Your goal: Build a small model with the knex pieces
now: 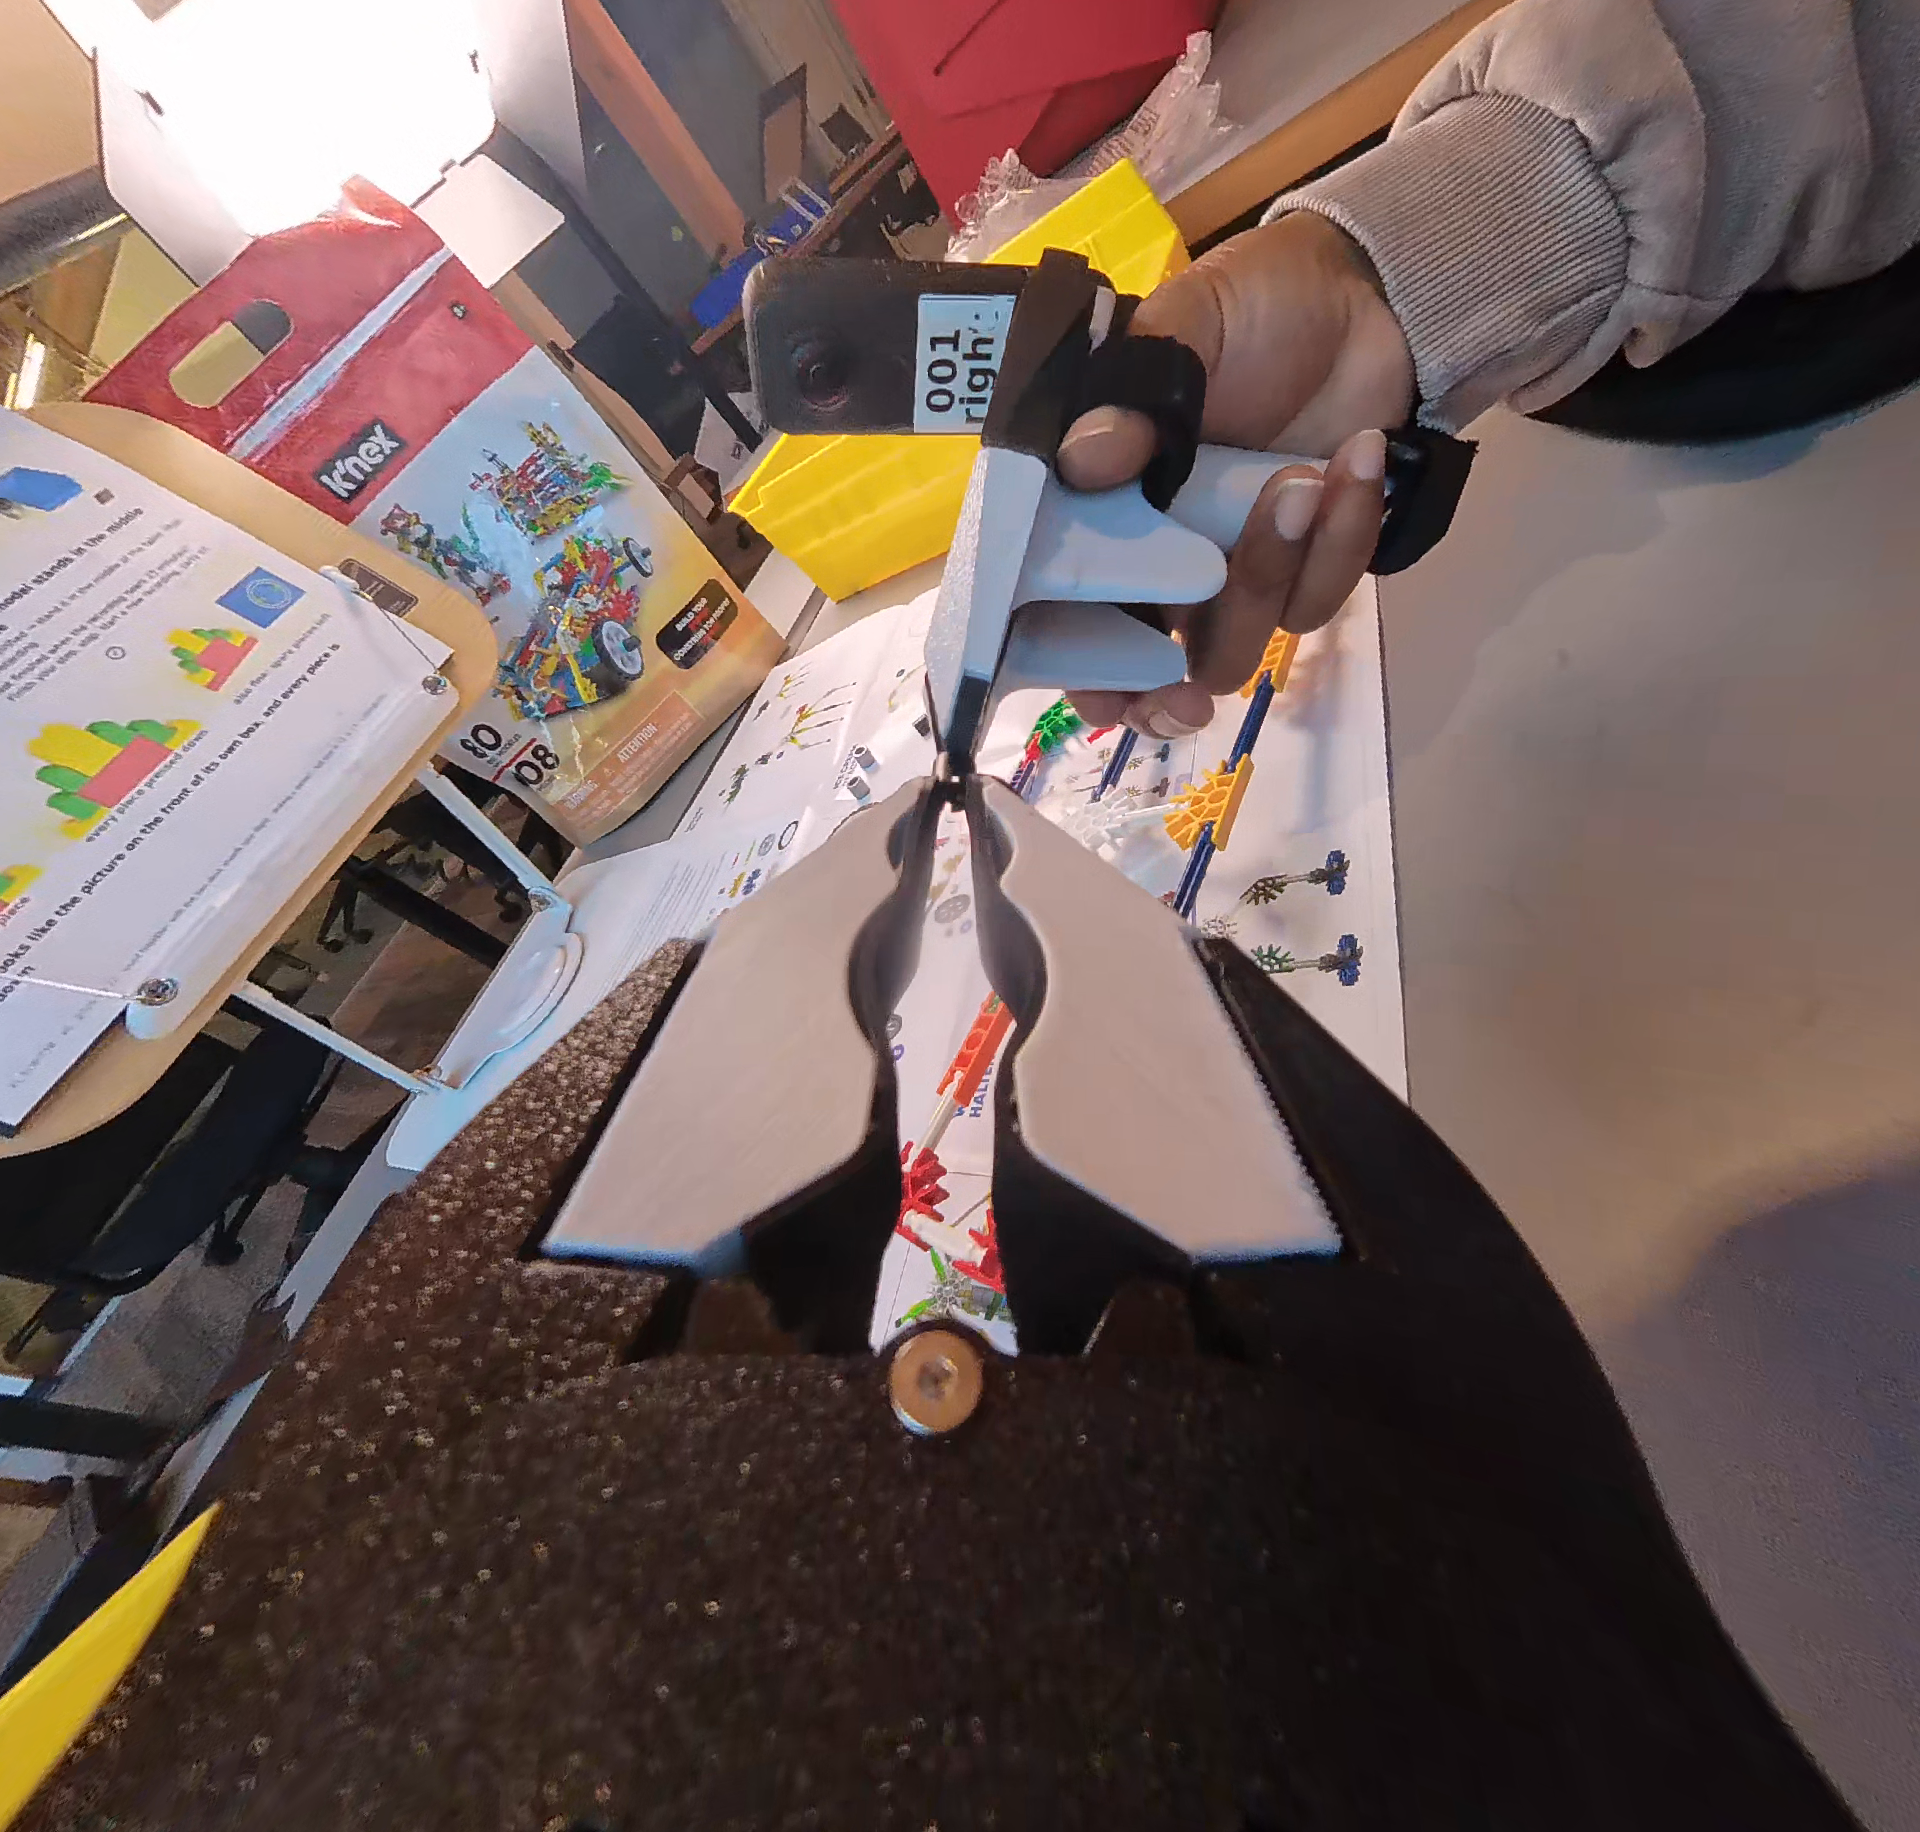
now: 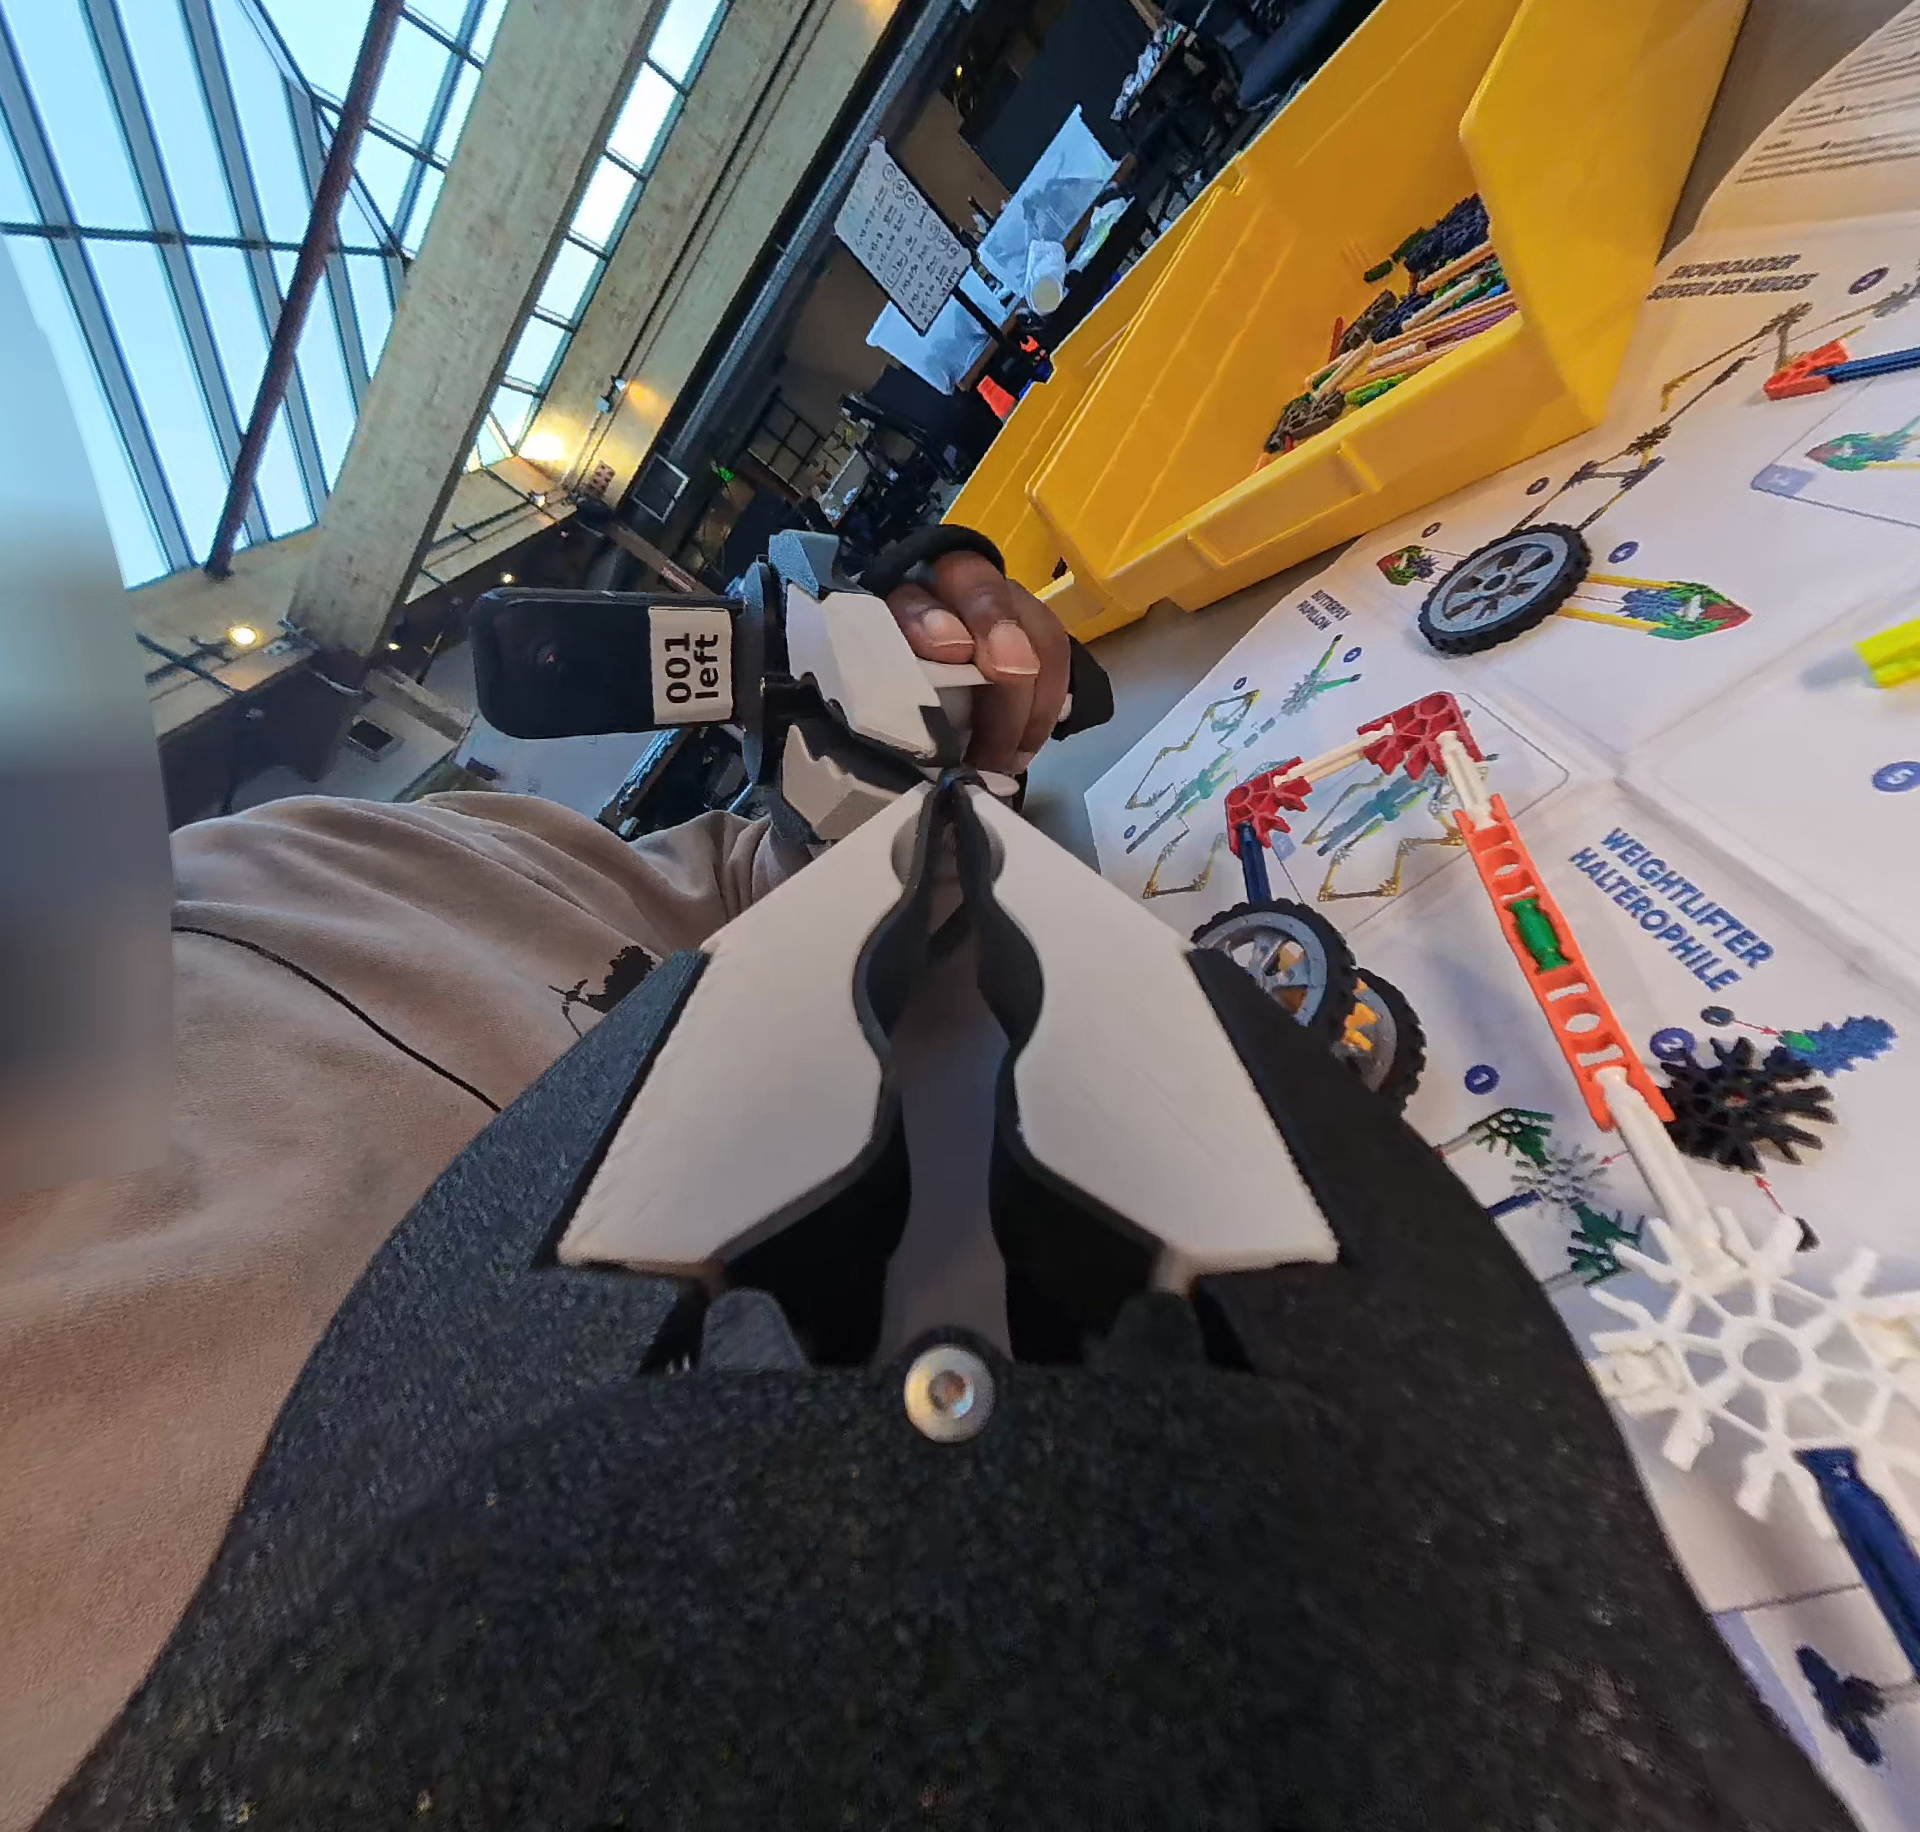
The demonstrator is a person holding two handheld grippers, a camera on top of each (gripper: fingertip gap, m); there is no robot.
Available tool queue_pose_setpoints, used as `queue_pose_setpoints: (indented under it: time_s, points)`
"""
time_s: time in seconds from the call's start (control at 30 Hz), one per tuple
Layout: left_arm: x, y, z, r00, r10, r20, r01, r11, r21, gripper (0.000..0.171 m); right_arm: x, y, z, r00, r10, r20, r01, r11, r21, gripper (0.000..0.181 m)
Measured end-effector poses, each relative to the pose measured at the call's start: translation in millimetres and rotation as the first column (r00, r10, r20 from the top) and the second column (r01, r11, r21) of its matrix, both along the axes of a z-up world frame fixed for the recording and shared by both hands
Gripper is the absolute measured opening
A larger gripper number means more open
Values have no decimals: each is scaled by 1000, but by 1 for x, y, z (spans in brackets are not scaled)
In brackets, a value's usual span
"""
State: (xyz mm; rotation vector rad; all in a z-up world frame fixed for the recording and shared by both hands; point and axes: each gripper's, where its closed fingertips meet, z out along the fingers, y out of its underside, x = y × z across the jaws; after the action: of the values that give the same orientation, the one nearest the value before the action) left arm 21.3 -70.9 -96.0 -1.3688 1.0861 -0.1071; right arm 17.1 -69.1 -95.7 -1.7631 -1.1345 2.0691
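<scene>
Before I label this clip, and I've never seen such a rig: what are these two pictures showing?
No robot here: a person holds a two-finger tool, a gripper, in each hand, each with a camera looking along its fingers. One picture is from the left gripper, the other from the right gripper; each also shows the other tool ahead. Both are shut, tips meeting above the table; something small and dark may be pinched there, too small to tell. Below lies a printed instruction sheet with a part-built rod-and-connector model, wheels and a white snowflake connector. Yellow bins of parts stand behind, a toy box beside.
</scene>
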Motion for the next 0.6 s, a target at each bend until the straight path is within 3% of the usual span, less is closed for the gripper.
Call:
queue_pose_setpoints:
  time_s: [0.13,0.6]
  points:
    - [0,1,4,996,-14,87,18,999,-39,0,2,1,5,999,1,-33,-1,1000,0,0]
    - [0,3,1,983,-34,178,53,993,-102,3,2,-5,2,995,40,-91,-37,999,31,0]
